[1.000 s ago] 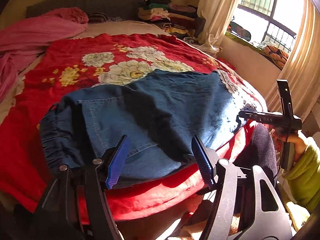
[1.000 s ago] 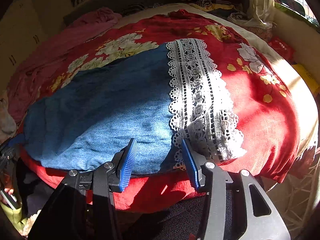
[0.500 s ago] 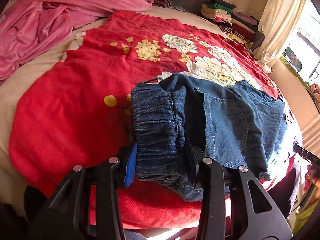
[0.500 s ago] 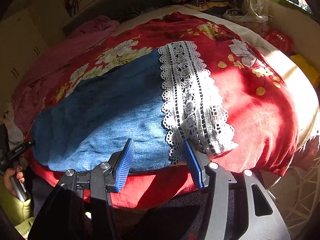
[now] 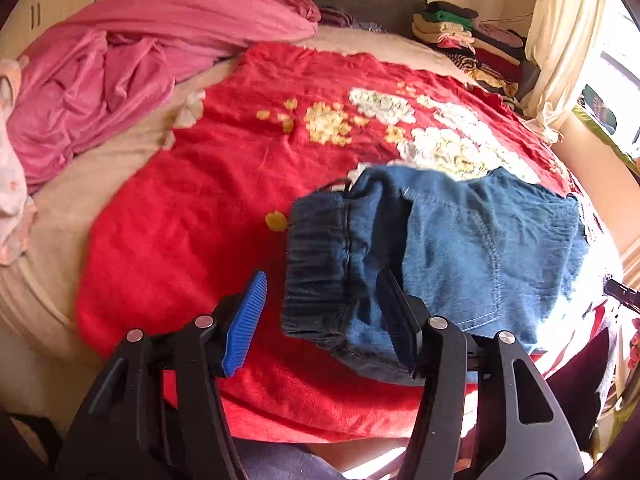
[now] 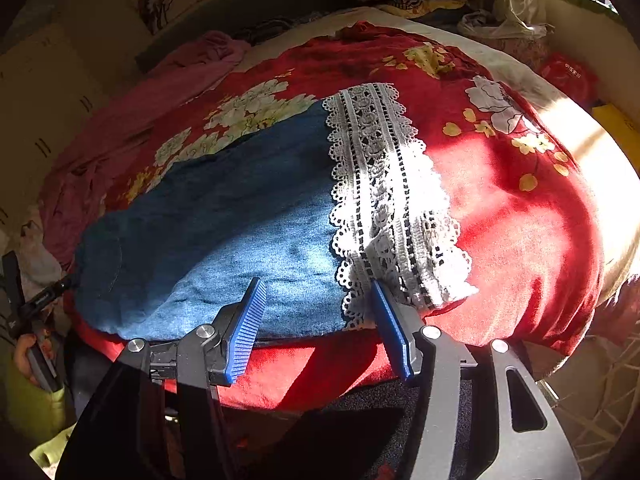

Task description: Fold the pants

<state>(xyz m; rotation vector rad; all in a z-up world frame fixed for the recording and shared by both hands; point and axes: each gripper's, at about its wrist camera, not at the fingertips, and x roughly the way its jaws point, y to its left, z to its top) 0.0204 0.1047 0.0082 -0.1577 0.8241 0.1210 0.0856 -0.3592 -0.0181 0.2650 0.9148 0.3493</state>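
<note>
Blue denim pants (image 5: pixel 480 240) with a white lace hem (image 6: pixel 392 200) lie across a red floral blanket (image 5: pixel 224 184) on the bed. In the left wrist view my left gripper (image 5: pixel 320 320) is open, and the dark elastic waistband (image 5: pixel 320 260) sits bunched between its jaws, against the right finger. In the right wrist view my right gripper (image 6: pixel 320 320) is open at the bed's near edge, with the lower edge of the pant leg (image 6: pixel 224 240) and the lace hem between its fingers. The left gripper also shows small at the left edge of that view (image 6: pixel 36 300).
A crumpled pink blanket (image 5: pixel 132 64) lies at the bed's far left. Stacked folded clothes (image 5: pixel 468 40) sit at the far right by a cream curtain (image 5: pixel 560 32) and window. The bed's near edge drops off just below both grippers.
The left gripper swung to the waistband end, closed around the bunched waistband half a second ago and now stands open with a gap on its left side. The right gripper has barely moved.
</note>
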